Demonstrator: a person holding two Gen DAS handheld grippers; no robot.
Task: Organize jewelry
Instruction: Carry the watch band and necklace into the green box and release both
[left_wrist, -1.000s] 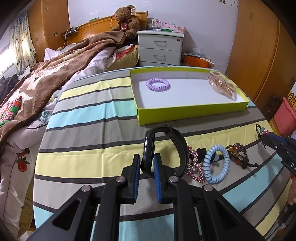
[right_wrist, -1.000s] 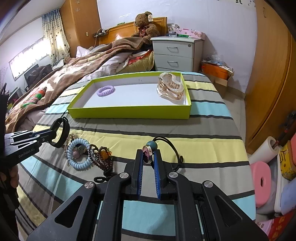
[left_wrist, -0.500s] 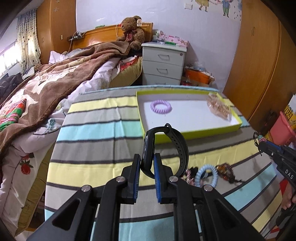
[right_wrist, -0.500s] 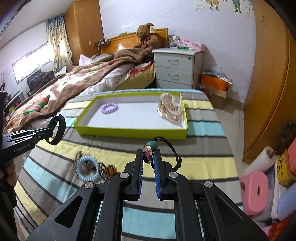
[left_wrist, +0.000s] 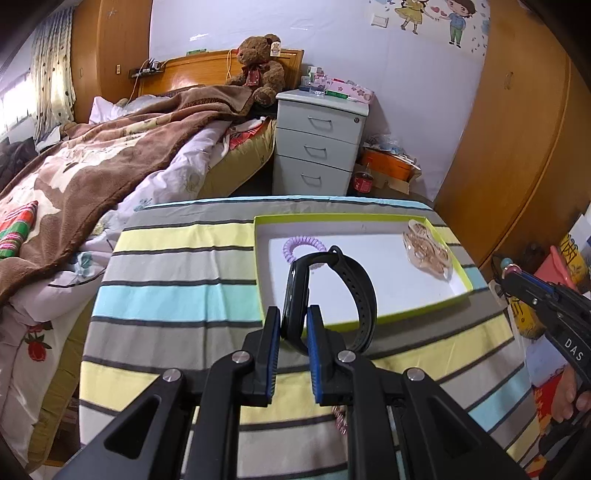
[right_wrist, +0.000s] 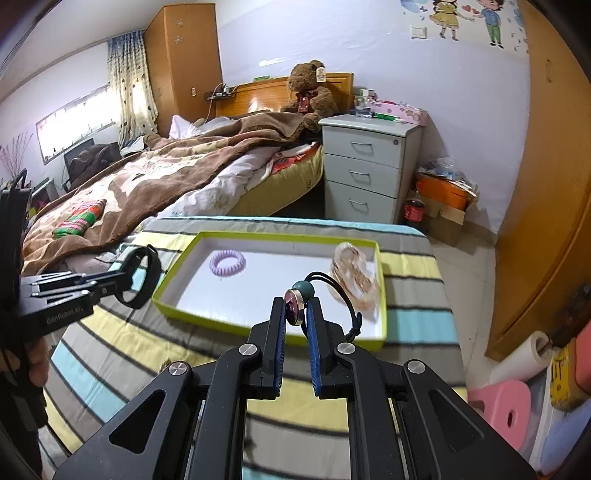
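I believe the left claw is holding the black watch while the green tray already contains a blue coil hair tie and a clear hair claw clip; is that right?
Not quite: the coil hair tie in the green tray is purple, as the right wrist view shows. The left claw does hold the black watch, and the clear hair claw clip is there.

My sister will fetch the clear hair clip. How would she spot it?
On the striped table lies a lime-green tray. The clear hair clip sits inside at its right end: amber-tinted and see-through, unlike the purple coil tie at the left.
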